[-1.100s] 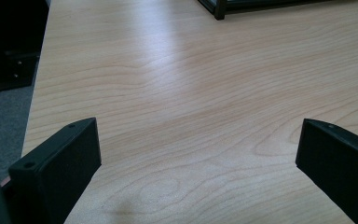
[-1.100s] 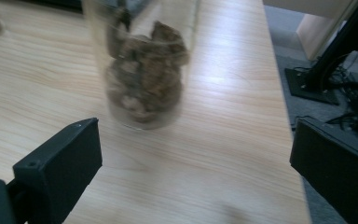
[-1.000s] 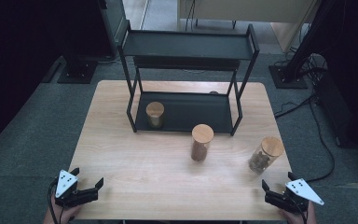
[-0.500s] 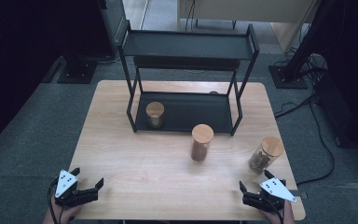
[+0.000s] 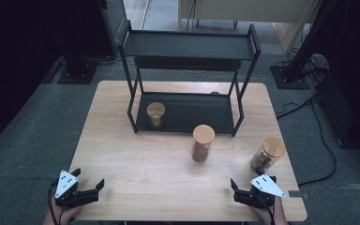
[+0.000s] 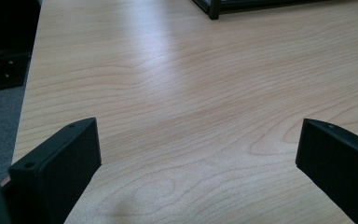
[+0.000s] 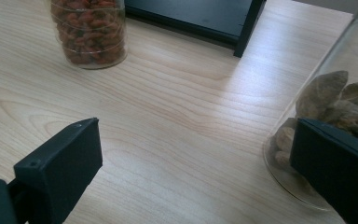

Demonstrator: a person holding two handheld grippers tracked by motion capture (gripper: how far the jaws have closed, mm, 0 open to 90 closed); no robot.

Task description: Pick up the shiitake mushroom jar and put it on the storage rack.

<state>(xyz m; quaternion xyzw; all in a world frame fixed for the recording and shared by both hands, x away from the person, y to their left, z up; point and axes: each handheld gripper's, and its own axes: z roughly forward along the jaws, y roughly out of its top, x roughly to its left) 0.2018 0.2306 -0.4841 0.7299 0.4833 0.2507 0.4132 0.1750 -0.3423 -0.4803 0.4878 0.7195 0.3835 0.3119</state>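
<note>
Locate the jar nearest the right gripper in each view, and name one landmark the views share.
High view: the jar with brown chunks stands right of centre, near the table's right edge.
Left gripper view: not in it.
Right gripper view: the jar is at the right edge.
Shared landmark: the black shelf rack.

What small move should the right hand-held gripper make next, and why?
Probably shift the right hand-held gripper slightly rightward and forward: its jaws stand open, and the clear glass jar with a wooden lid, holding brown chunks, sits just ahead by its right jaw, not between them.
</note>
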